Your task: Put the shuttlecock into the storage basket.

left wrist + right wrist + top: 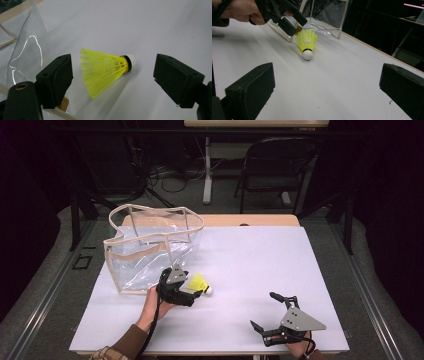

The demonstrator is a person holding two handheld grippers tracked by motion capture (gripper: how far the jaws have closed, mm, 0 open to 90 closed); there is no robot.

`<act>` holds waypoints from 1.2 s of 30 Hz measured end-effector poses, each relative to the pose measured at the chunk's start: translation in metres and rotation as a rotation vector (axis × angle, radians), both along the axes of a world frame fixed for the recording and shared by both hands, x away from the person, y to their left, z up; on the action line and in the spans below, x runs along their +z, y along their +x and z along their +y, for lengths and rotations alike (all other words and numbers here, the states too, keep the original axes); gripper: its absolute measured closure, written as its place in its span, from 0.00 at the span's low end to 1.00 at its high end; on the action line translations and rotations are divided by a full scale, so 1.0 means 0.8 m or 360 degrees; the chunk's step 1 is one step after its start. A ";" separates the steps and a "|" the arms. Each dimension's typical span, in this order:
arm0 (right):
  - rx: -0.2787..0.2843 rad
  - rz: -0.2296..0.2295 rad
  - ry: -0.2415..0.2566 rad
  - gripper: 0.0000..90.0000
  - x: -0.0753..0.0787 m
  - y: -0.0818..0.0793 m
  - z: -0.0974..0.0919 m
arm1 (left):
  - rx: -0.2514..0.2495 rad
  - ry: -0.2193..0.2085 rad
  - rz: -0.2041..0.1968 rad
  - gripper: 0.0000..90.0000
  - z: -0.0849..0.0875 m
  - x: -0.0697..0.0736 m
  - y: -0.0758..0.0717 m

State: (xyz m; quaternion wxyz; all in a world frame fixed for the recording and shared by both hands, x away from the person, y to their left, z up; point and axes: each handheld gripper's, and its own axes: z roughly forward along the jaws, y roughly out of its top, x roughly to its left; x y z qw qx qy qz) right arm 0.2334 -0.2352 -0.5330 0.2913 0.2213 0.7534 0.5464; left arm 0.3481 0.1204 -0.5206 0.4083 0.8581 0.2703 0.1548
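Yellow shuttlecock (pixel 106 70) lies on its side on the white counter (pixel 260 265), just beside the clear bag (pixel 150 247). Left tongs (pixel 112 80) straddle it, released, pads not touching. Right tongs (pixel 272 312) sit well apart, also released.

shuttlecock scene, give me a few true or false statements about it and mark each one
1. The yellow shuttlecock lies on its side on the white table. True.
2. The left gripper has its jaws clamped on the shuttlecock. False: the jaws stand on either side of it with gaps, not touching.
3. The shuttlecock is inside the clear bag. False: it lies on the table beside the bag.
4. The right gripper is empty, with its jaws apart. True.
5. The shuttlecock's cork tip is black. False: the tip is white, with a black band behind it.
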 end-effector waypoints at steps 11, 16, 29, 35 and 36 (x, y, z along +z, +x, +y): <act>0.0001 0.0007 -0.0013 0.00 0.000 0.000 0.000 | 0.0005 0.0071 0.0062 0.32 -0.005 -0.008 0.009; -0.0001 0.0011 -0.0017 0.00 0.000 0.000 0.000 | 0.0002 0.0097 0.0080 0.42 -0.006 -0.010 0.012; -0.0005 0.0014 -0.0024 0.00 -0.001 0.000 0.001 | -0.0007 0.0083 0.0099 0.62 -0.005 -0.013 0.017; -0.0006 0.0013 -0.0024 0.00 -0.001 0.000 0.001 | -0.0030 0.0062 0.0094 0.73 -0.002 -0.012 0.017; -0.0006 0.0014 -0.0022 0.00 -0.001 0.000 0.001 | -0.0035 0.0065 0.0090 0.74 -0.001 -0.011 0.017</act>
